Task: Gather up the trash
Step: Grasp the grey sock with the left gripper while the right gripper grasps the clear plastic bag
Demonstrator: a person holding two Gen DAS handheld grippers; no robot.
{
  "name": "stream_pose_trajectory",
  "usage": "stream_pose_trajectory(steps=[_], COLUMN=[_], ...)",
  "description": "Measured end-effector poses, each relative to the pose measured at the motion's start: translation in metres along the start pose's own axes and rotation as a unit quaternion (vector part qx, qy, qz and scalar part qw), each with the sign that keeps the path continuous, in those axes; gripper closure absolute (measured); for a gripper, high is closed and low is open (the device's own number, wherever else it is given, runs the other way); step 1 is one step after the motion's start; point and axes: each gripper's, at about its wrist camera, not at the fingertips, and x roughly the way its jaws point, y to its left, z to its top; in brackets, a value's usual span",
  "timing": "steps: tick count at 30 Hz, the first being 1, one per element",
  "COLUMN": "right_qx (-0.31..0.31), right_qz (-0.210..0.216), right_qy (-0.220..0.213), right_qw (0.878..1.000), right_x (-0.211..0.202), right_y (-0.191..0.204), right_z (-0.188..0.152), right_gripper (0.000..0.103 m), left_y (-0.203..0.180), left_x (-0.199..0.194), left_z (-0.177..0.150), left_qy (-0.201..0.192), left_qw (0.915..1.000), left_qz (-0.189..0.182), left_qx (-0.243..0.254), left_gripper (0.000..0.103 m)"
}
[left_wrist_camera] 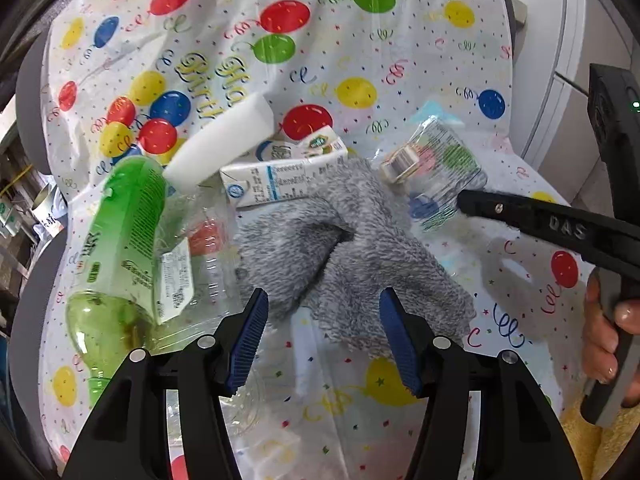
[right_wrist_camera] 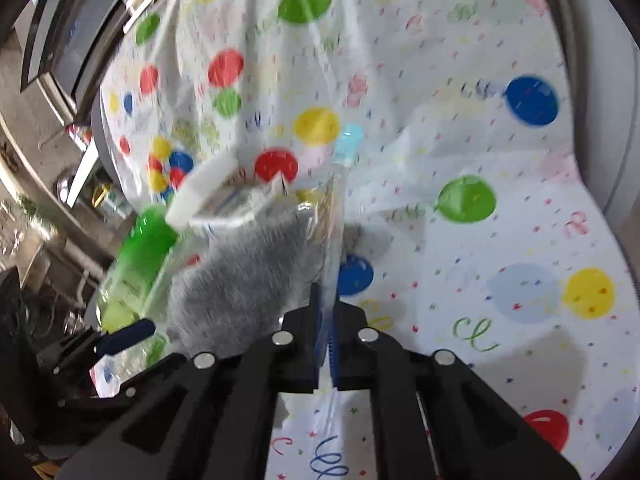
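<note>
A pile lies on the balloon tablecloth [left_wrist_camera: 360, 40]: a green bottle [left_wrist_camera: 116, 248], a clear plastic tray [left_wrist_camera: 200, 256], a white foam block [left_wrist_camera: 220, 140], a milk carton [left_wrist_camera: 280, 172], a grey fluffy cloth [left_wrist_camera: 340, 248] and a crushed clear bottle [left_wrist_camera: 436, 168]. My left gripper [left_wrist_camera: 324, 344] is open just in front of the cloth. My right gripper [right_wrist_camera: 326, 320] is shut on the crushed clear bottle [right_wrist_camera: 336, 220] and shows at the right in the left wrist view [left_wrist_camera: 464, 200].
The tablecloth [right_wrist_camera: 480, 140] covers a round grey table whose rim [left_wrist_camera: 28, 80] shows at the left. Shelves and clutter stand beyond the table at the left [right_wrist_camera: 40, 160]. A yellow towel [left_wrist_camera: 600, 440] lies at the lower right.
</note>
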Motion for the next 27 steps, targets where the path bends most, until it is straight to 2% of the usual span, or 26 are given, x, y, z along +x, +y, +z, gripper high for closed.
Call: stream_pose_trajectory(steps=[4,7,9,10,11,14,19,22,24,25,26,27], right_qx=[-0.014,-0.032,-0.046,-0.051,-0.053,-0.057,-0.051,-0.049,-0.044,-0.042,-0.038,-0.036], right_qz=[-0.080,-0.122,-0.138,-0.144,-0.150,-0.161,-0.168,-0.165,-0.161,-0.159,-0.155,-0.153], right_qy=[-0.049,-0.075,-0.087,-0.090,-0.091,-0.096,-0.094,-0.091,-0.093,-0.094,-0.097,-0.099], right_qw=[0.996,0.989,0.986,0.984,0.983,0.981,0.980,0.981,0.982,0.982,0.982,0.983], right_x=[-0.043,-0.079,-0.095,-0.103,-0.109,-0.121,-0.127,-0.130,-0.132,-0.134,-0.137,-0.139], right_y=[-0.003,-0.003,0.000,-0.001,-0.002,-0.005,-0.013,-0.017,-0.019,-0.019,-0.019,-0.019], right_z=[0.002,-0.008,-0.017,-0.023,-0.028,-0.039,-0.051,-0.056,-0.058,-0.059,-0.060,-0.061], right_gripper=[0.101,0.101,0.101,0.101,0.101,0.101,0.101,0.101,0.101,0.101,0.101,0.101], left_y=[0.007,0.012,0.012,0.009,0.003,-0.017,-0.027,-0.027,-0.026,-0.025,-0.023,-0.022], left_x=[-0.018,-0.030,-0.033,-0.033,-0.031,-0.017,0.019,0.038,0.044,0.045,0.043,0.039], left_z=[0.002,0.004,0.008,0.011,0.015,0.025,0.044,0.052,0.056,0.057,0.057,0.057], left_qy=[-0.013,-0.022,-0.027,-0.029,-0.031,-0.029,-0.007,0.011,0.015,0.015,0.013,0.008], left_qw=[0.9999,0.9995,0.9986,0.9981,0.9976,0.9977,0.9996,0.9999,0.9999,0.9998,0.9997,0.9996], left_qz=[0.001,-0.019,-0.038,-0.047,-0.055,-0.061,-0.028,-0.006,-0.006,-0.010,-0.017,-0.023], left_qx=[-0.002,-0.015,-0.027,-0.029,-0.028,-0.003,-0.006,-0.004,-0.005,-0.006,-0.009,-0.012], left_gripper=[0.044,0.044,0.040,0.030,0.029,0.029,0.034,0.042,0.054,0.066,0.087,0.093])
